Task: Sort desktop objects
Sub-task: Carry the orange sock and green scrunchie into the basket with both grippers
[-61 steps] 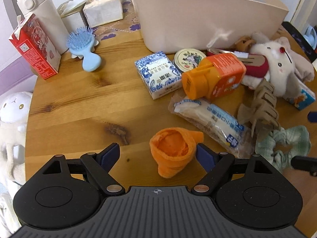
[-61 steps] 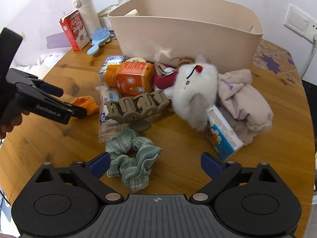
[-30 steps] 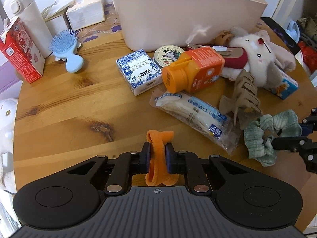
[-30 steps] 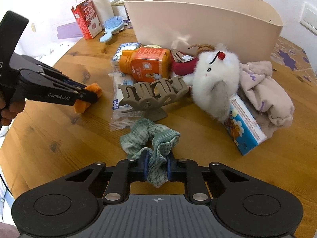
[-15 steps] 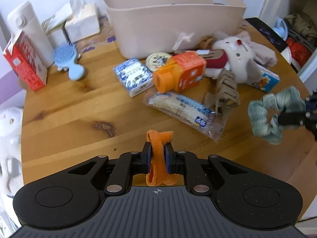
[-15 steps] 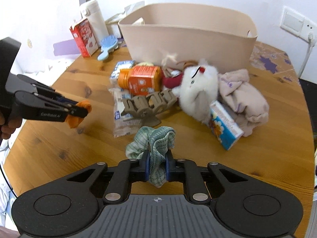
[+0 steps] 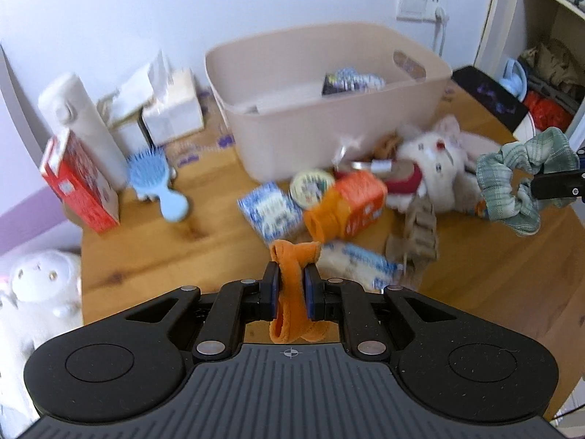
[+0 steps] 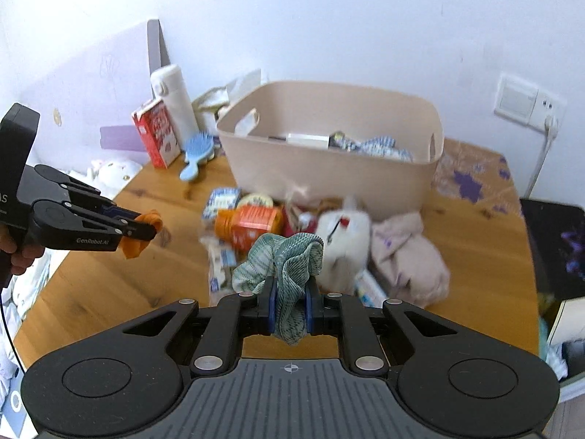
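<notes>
The bench (image 8: 475,256) is warm, grained wood with dark knots and a low sheen. At twelve o'clock the beige tub (image 7: 329,139) looks like smooth matt plastic. The orange cloth (image 7: 292,292) is soft and fleecy; the green scrunchie (image 8: 289,259) is crinkled woven fabric. Both grippers' fingers (image 8: 270,303) are matt black plastic with bright metal pivots. The white plush toy (image 8: 343,248) is fluffy.

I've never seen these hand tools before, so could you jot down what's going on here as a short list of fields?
left gripper: shut on orange cloth, lifted off the table
right gripper: shut on green scrunchie, also lifted
bin: beige, open, already holds a few packets
still on table: orange bottle, white plush toy, blue hairbrush
</notes>
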A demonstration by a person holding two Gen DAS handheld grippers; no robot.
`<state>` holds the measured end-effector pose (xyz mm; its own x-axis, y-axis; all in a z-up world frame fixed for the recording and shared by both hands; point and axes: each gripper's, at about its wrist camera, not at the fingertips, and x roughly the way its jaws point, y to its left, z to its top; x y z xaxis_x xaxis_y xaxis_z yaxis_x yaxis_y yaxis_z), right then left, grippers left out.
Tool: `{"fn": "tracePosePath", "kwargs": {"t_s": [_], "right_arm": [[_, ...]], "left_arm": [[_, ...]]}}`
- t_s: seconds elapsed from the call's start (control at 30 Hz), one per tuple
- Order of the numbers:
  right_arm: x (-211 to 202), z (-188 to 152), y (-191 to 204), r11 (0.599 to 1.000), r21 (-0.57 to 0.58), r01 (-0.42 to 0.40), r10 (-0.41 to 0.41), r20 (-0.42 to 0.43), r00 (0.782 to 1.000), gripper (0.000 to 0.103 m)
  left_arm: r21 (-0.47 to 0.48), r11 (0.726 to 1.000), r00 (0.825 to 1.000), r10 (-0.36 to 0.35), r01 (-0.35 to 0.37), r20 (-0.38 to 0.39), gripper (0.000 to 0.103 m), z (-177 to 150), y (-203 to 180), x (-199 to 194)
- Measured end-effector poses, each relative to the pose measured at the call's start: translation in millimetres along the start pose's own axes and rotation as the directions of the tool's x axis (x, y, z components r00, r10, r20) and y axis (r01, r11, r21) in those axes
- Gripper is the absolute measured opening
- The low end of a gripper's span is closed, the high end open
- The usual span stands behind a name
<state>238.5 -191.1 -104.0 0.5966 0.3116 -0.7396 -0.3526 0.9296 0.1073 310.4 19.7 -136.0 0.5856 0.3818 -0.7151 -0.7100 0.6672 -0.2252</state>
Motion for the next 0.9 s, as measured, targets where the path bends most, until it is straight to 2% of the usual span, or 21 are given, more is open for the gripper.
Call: {"fn": "tracePosePath", "kwargs": {"t_s": [0.33, 0.67, 0.9], "right_arm": [[-9.2, 41.5, -19.3, 0.998, -0.02, 0.061, -0.059, 0.089, 0.994, 0.014], [0.1, 84.1, -50.0, 0.993, -0.052, 0.106, -0.097, 0.144, 0.985, 0.014], [14.6, 118.1, -64.0, 0.989, -0.094, 0.113, -0.095, 0.177, 0.98, 0.014]], "left_arm": [[0.004, 1.0, 0.994, 0.014, -0.014, 0.112, 0.014, 52.4, 4.4, -13.8], [-0.006, 0.999, 0.983, 0.049, -0.049, 0.175, 0.014, 106.8, 4.2, -0.3], [-0.011, 0.997, 0.977, 0.083, -0.082, 0.197, 0.014, 144.6, 1.8, 18.2]]}}
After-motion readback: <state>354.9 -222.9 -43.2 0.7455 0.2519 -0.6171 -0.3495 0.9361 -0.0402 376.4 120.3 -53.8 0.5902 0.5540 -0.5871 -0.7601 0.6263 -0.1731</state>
